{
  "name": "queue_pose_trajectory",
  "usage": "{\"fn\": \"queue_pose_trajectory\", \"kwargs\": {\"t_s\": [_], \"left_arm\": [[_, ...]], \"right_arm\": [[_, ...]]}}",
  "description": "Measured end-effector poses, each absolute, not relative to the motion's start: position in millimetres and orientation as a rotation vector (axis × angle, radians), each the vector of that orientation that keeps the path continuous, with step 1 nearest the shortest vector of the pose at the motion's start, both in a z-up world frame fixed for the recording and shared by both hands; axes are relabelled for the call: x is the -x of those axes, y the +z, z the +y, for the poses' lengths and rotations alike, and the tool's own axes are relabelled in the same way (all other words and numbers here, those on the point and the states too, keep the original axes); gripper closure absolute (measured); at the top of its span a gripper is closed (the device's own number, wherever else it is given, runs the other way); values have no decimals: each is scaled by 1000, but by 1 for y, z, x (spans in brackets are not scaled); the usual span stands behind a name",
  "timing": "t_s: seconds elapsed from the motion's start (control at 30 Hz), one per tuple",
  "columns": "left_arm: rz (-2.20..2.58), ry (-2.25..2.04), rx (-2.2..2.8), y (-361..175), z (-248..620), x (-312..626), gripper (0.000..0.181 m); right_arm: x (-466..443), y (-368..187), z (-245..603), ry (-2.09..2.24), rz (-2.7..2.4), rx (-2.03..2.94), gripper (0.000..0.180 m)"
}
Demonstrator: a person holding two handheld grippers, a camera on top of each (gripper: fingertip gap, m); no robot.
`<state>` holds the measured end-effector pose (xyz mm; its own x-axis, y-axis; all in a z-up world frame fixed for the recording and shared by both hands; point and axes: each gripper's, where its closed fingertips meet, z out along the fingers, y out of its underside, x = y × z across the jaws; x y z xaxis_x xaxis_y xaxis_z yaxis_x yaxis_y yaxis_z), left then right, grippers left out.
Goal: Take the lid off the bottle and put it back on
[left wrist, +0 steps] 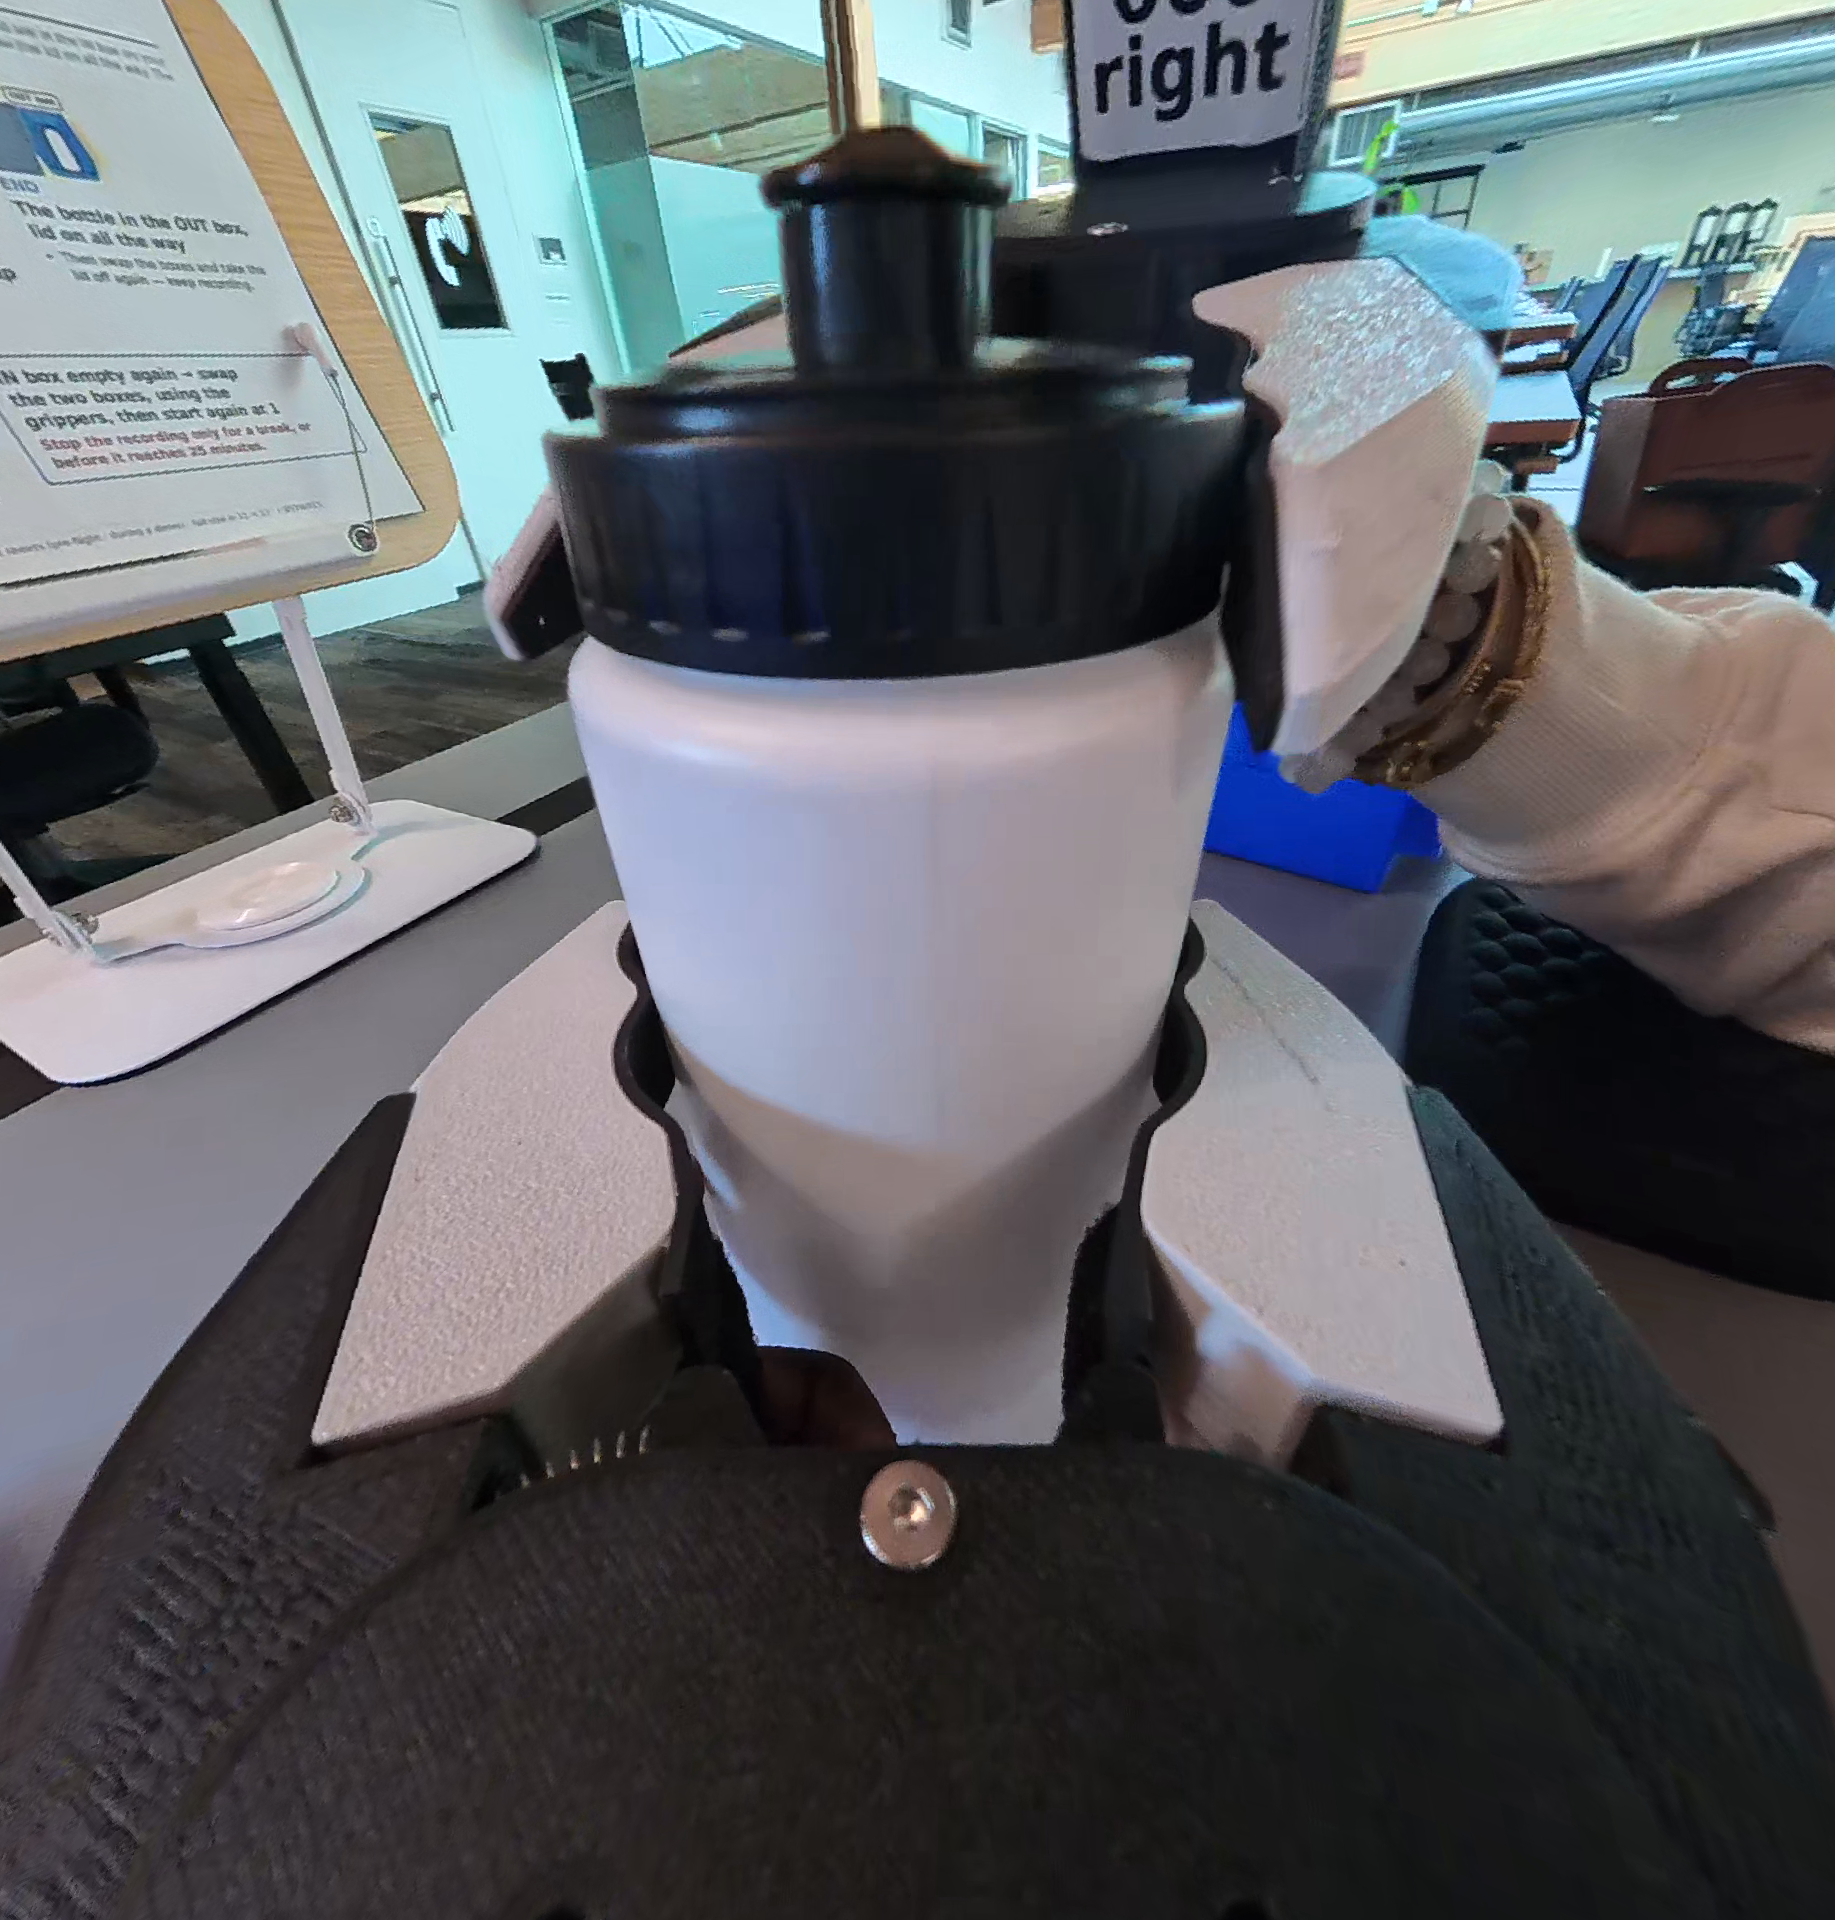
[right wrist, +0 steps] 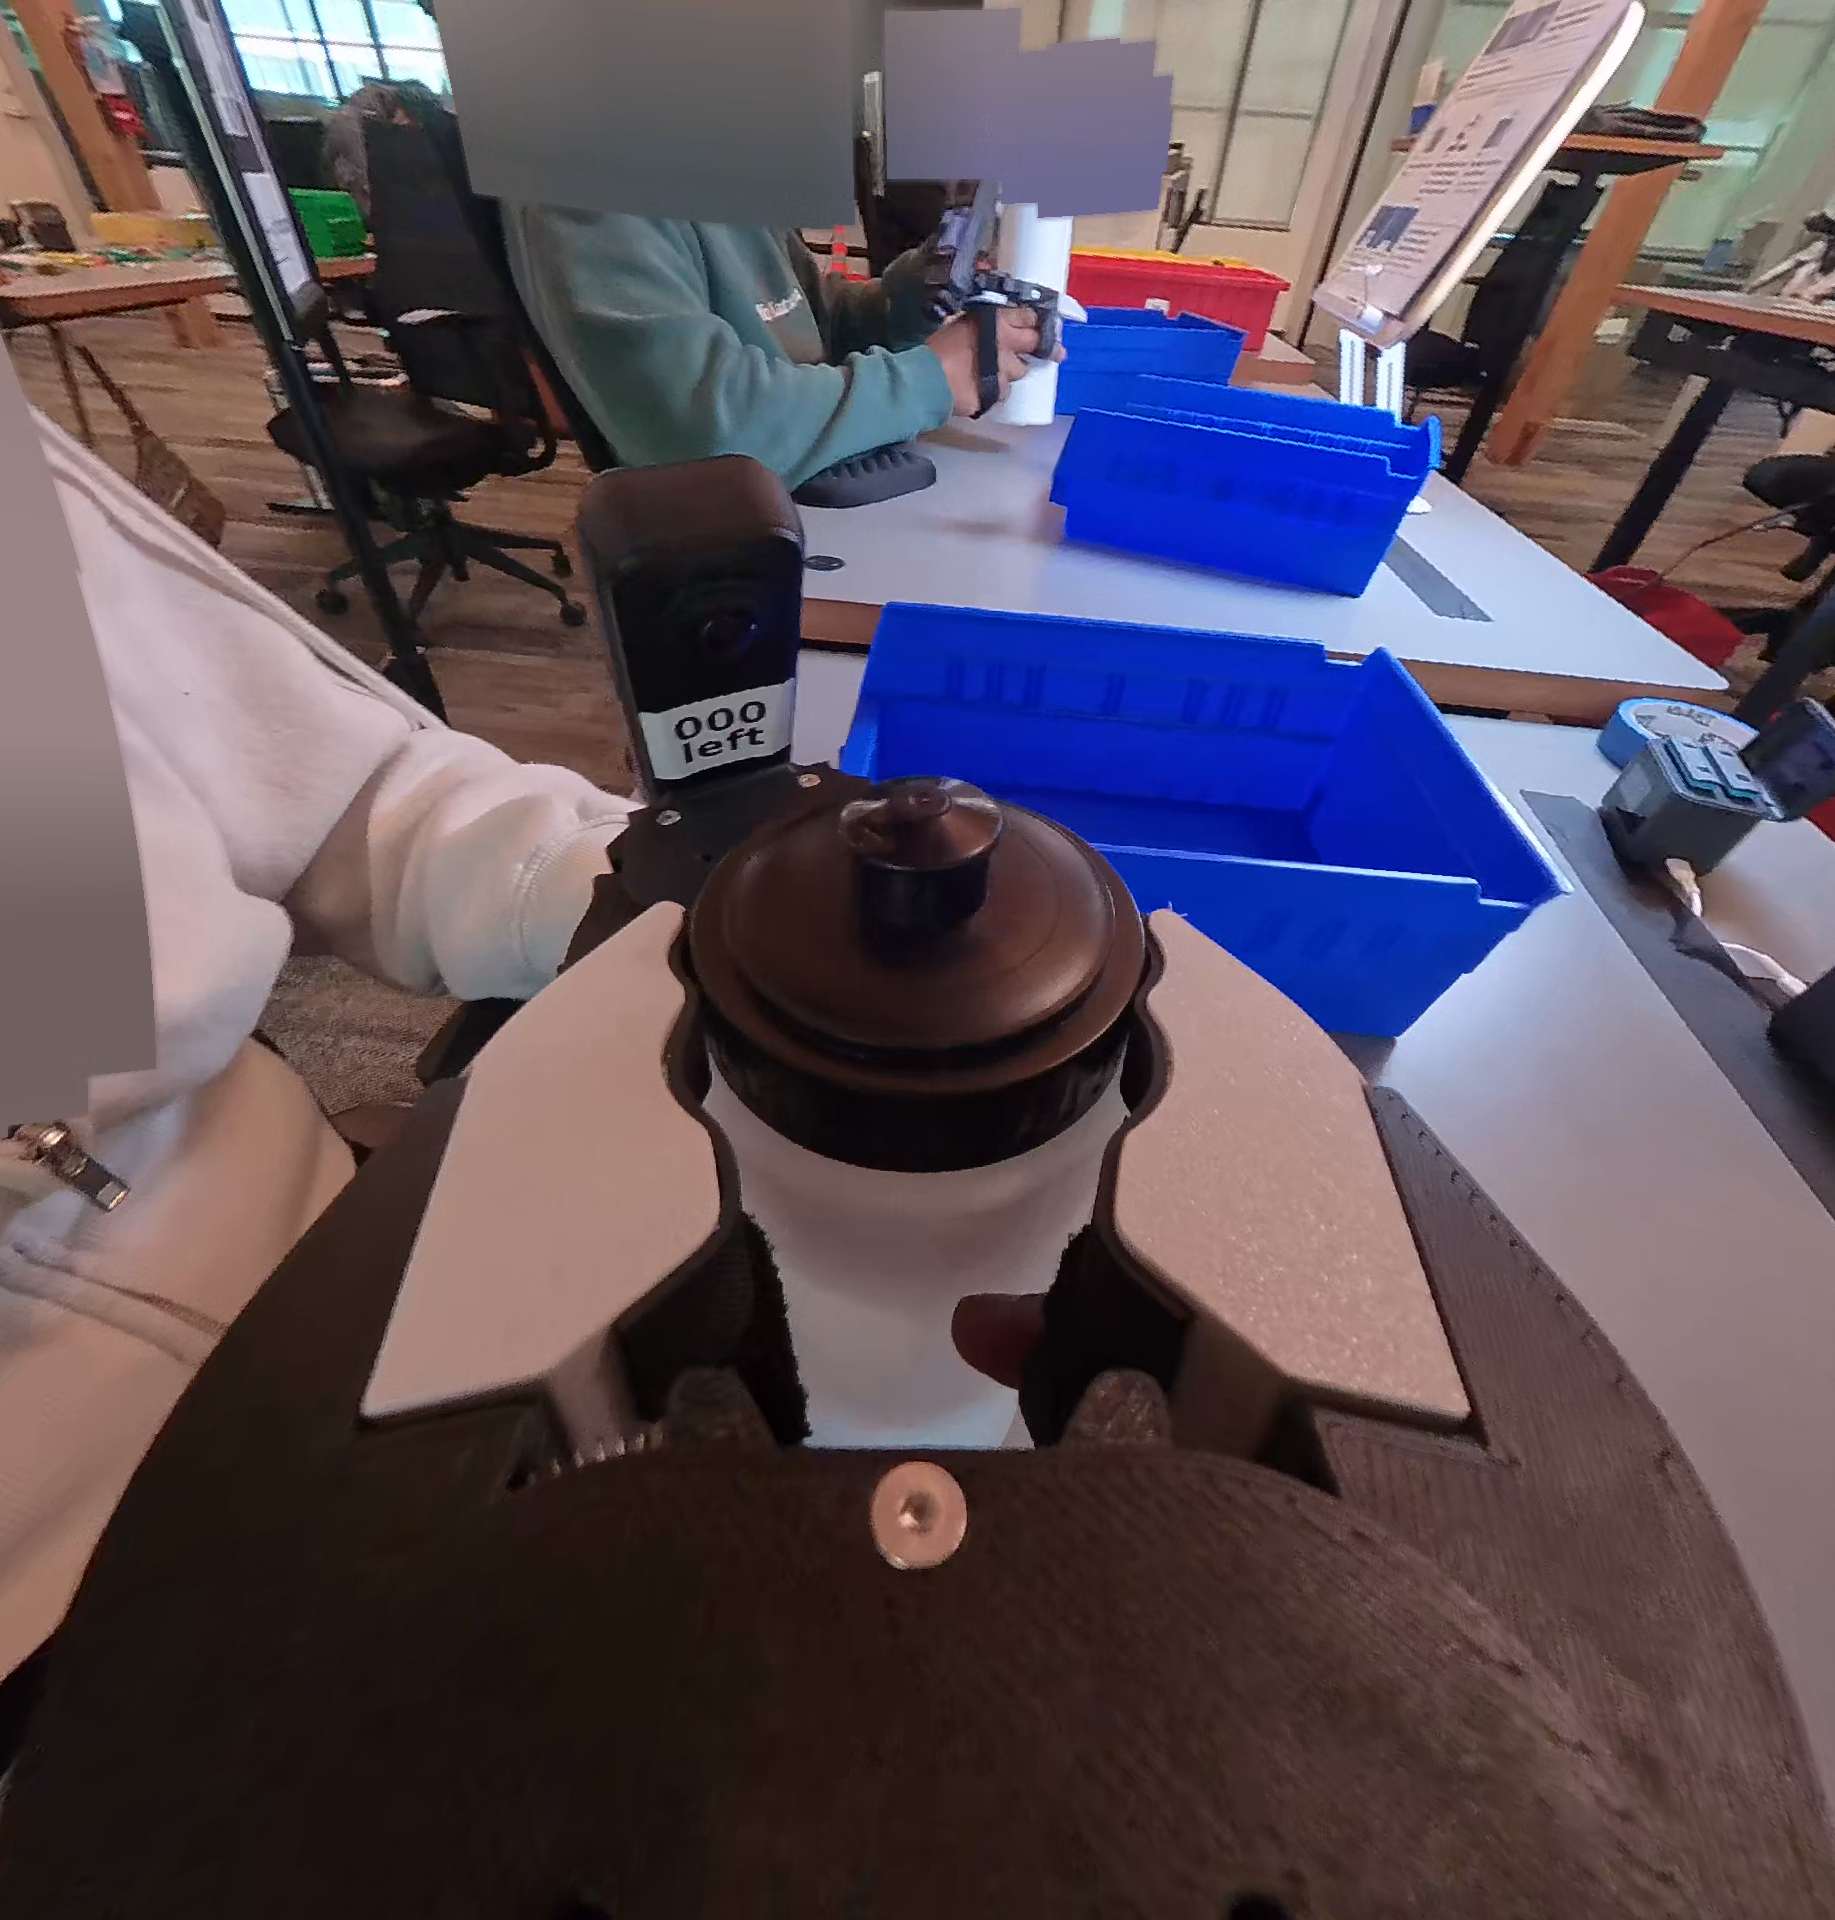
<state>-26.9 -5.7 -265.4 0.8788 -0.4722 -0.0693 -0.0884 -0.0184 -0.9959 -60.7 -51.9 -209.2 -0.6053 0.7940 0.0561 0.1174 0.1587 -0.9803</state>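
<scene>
My left claw pinches the white bottle around its lower body, holding it upright above the grey desk. My right claw is pressed onto the ribbed black lid, one finger on each side. The lid sits on the neck, directly above the left claw, so the bottle's long axis runs straight up between both grips. I judge the next move is a twist about that axis; I cannot tell whether the lid is tight or loose. An empty blue bin stands just beyond the bottle. A sign on a stand is off to the side. Around me is an open workroom with other desks.
</scene>
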Motion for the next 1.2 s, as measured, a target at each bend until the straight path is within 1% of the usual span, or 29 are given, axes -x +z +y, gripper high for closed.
{"fn": "queue_pose_trajectory", "kwargs": {"t_s": [0.03,0.1,0.17,0.37,0.43,0.57,0.6,0.73,1.2], "left_arm": [[454,-329,1575,-266,-6,26,88],[451,-358,1575,-266,-6,26,88],[456,-402,1569,-266,-7,23,88],[505,-428,1550,-265,-11,15,88],[506,-426,1549,-265,-11,15,88],[460,-377,1571,-266,-8,20,89],[434,-348,1574,-266,-7,25,93],[387,-283,1579,-265,-4,34,93],[294,-199,1622,-266,2,54,93]], "right_arm": [[58,-209,-52,1501,-1864,847,100],[54,-203,-52,1537,-1849,807,90],[49,-197,-48,1557,-1824,770,89],[47,-197,-49,1575,-1829,733,97],[46,-197,-53,1580,-1836,715,104],[51,-198,-50,1521,-1833,789,104],[53,-198,-49,1492,-1825,811,104],[62,-198,-45,1388,-1781,865,104],[75,-199,-34,1379,-1666,985,107]]}}
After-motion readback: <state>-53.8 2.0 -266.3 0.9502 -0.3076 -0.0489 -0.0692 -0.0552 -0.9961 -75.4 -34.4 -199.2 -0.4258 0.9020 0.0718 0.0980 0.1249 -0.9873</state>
